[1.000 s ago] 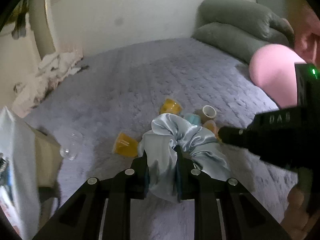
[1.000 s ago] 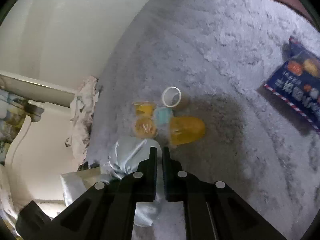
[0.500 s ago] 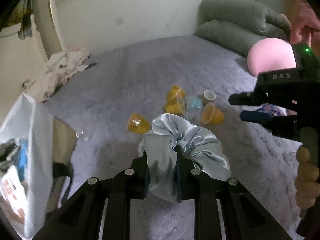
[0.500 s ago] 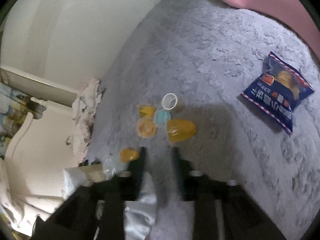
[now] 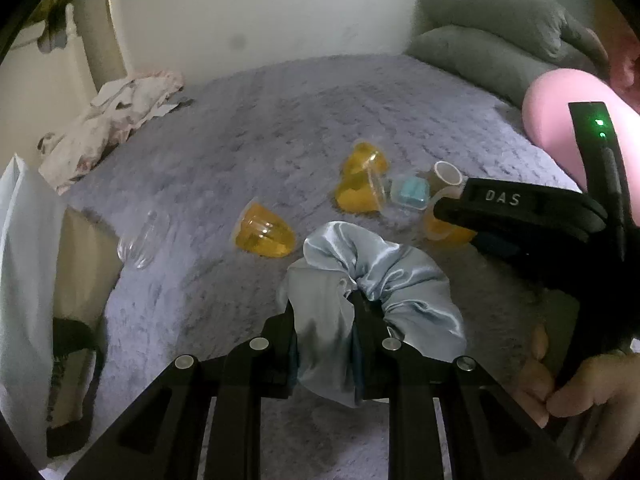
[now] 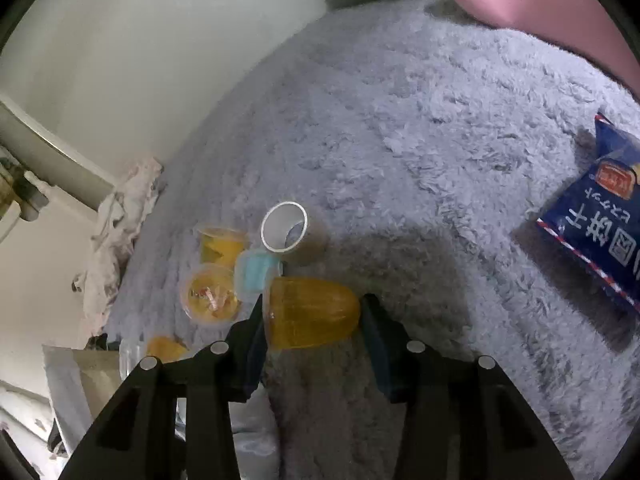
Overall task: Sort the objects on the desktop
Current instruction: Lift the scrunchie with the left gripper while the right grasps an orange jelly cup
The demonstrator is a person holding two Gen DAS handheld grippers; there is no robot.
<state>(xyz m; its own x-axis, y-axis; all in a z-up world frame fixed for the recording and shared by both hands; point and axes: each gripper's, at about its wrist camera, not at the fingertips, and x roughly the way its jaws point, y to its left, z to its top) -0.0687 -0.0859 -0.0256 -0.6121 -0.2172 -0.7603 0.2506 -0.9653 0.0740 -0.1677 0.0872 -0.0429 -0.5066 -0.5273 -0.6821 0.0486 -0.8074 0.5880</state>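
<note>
The left gripper (image 5: 326,320), angled down over the blanket (image 6: 400,140), is clamped on the scrunchie (image 5: 376,280). The right gripper (image 6: 312,320) is opening around one lying jelly cup (image 6: 312,312); apparently four jelly cups are counted.

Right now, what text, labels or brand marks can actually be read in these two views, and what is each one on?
"DAS": raised letters on the black body of the right gripper, seen in the left wrist view.
Blue snack bag: large white East Asian characters and a red label, seen upside down; I cannot transcribe them reliably.
Orange jelly cup lid: small printed marks, too blurred to read.
Nothing else carries legible text.
</note>
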